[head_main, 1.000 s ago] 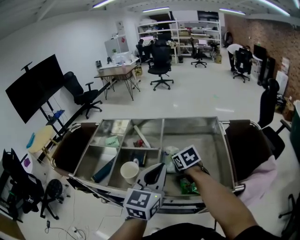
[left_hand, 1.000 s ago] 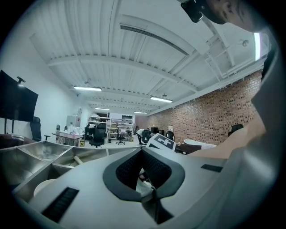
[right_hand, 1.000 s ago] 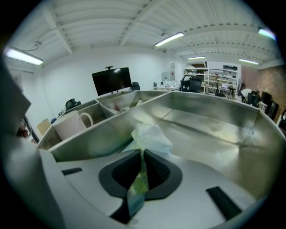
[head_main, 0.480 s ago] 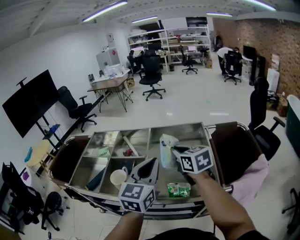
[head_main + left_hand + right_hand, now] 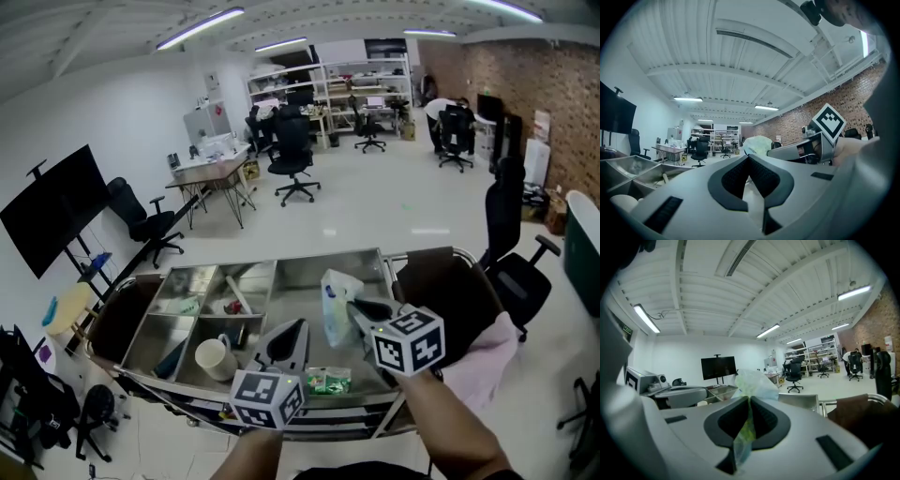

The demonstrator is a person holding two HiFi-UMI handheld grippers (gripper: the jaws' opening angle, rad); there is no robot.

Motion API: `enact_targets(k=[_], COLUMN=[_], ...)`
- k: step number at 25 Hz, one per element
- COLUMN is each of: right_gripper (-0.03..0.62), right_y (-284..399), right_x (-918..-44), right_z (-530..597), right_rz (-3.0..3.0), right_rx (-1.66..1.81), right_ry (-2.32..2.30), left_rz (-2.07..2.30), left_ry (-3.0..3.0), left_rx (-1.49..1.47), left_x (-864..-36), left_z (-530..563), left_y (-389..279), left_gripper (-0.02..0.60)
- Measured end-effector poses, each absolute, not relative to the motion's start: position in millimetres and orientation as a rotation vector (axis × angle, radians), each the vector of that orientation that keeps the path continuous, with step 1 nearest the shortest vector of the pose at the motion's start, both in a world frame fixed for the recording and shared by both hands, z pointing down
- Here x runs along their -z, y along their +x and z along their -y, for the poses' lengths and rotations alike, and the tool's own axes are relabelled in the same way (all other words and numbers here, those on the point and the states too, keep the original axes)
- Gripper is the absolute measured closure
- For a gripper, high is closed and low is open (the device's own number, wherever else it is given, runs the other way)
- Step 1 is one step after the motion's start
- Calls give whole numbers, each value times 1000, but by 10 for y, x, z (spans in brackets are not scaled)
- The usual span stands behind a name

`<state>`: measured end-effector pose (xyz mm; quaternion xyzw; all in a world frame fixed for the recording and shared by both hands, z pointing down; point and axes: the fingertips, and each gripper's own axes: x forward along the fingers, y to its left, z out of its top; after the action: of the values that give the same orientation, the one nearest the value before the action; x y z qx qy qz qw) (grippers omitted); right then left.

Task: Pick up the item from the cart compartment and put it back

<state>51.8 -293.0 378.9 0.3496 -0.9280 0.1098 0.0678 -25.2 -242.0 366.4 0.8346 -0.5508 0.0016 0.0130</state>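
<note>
Open office floor; a steel cart [image 5: 298, 274] with divided compartments stands in front. The right gripper [image 5: 356, 307] is clenched on a pale bag [image 5: 335, 302], raised over the large compartment and clear of its walls. The left gripper [image 5: 298, 325] is closed and empty, just left of the bag. A green packet [image 5: 327, 380] lies below near the front rim. A cup [image 5: 214, 357] sits in a small front compartment. Bare floor lies beyond.

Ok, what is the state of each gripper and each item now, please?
Right gripper: shut on the plastic bag.
Plastic bag: pinched, held above the cart.
Left gripper: shut, empty.
Green packet: lying flat in the cart.
White cup: in the cart, untouched.
</note>
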Motion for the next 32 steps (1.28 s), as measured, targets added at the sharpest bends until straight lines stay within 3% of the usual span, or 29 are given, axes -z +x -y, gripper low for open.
enact_targets(k=[14, 32], right_gripper=[565, 565], right_y=[1063, 765], right_x=[-3797, -3915], right_z=[2322, 2269], right_rz=[2831, 2738], right_rx=[-255, -288], right_ry=[1237, 1330], left_rz=[1664, 1583], left_ry=[2650, 2683], left_rx=[15, 17], left_x=[-3670, -3718], left_z=[2372, 2292], left_y=[-171, -487], left_gripper=[581, 580])
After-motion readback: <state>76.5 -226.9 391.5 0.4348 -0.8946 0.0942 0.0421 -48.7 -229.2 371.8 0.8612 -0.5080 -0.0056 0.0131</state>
